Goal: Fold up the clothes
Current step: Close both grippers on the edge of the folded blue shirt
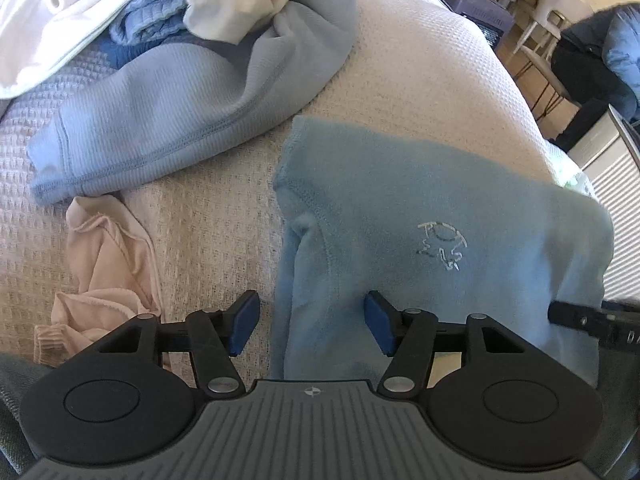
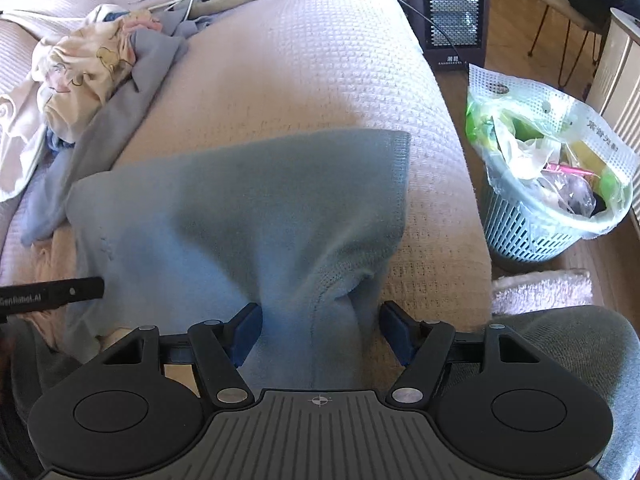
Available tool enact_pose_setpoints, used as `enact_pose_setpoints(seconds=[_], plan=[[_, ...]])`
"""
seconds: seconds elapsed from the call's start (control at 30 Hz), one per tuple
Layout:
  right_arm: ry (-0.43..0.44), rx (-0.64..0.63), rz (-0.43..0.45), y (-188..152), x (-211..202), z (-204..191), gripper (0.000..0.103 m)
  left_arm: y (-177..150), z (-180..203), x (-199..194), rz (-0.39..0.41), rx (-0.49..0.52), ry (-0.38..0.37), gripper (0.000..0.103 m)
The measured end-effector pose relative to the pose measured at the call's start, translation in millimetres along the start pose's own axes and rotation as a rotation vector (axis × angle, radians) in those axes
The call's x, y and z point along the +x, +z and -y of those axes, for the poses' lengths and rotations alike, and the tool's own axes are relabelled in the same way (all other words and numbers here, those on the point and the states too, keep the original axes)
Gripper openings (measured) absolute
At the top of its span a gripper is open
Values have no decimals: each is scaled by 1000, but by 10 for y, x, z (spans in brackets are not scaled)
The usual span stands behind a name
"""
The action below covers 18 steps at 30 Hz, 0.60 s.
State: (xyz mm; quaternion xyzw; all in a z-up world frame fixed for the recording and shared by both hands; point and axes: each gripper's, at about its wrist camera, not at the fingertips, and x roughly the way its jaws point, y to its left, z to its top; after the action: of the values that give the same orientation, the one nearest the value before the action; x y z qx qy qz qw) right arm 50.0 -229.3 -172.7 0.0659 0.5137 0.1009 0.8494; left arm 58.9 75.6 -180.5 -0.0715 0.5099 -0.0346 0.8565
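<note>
Two grippers, left [image 1: 311, 322] and right [image 2: 321, 333], are held over the blue top [image 1: 440, 216], their fingers spread, each straddling a fold without pinching it. The top is spread on the bed [image 2: 304, 60]. Beyond the top, more clothes [image 1: 168, 92] are heaped.

The near end of the light blue sweatshirt [image 1: 420, 208] runs under the left gripper [image 1: 312, 322] body, so its hem is hidden; in the right wrist view its bunched end likewise vanishes beneath the right gripper [image 2: 320, 332], and whether either pad presses the cloth cannot be told. The silver logo [image 1: 440, 250] on its chest is too blurred to read. The pile of clothes [image 1: 132, 12] is cut by the top and left edges, the pink garment [image 1: 108, 272] partly slips behind the left finger, and the waste basket's [image 2: 532, 228] contents are muddled behind its plastic liner.
</note>
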Motion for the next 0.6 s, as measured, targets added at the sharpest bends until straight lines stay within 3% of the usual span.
enact_pose_setpoints(seconds=[0.1,0.17,0.2,0.37,0.6], plan=[[9,1,7,-23,-21,16,58,-37,45,-18,9,10,-16,34],[23,0,15,-35,-54,18,41,-45,85,-37,9,41,-39,17],[30,1,19,-39,-71,17,39,-44,91,-55,8,42,-49,13],[23,-11,59,-55,-181,-4,15,-19,98,-222,42,71,-70,9],[15,-128,198,167,-562,-105,11,307,272,-824,197,150,-122,9]])
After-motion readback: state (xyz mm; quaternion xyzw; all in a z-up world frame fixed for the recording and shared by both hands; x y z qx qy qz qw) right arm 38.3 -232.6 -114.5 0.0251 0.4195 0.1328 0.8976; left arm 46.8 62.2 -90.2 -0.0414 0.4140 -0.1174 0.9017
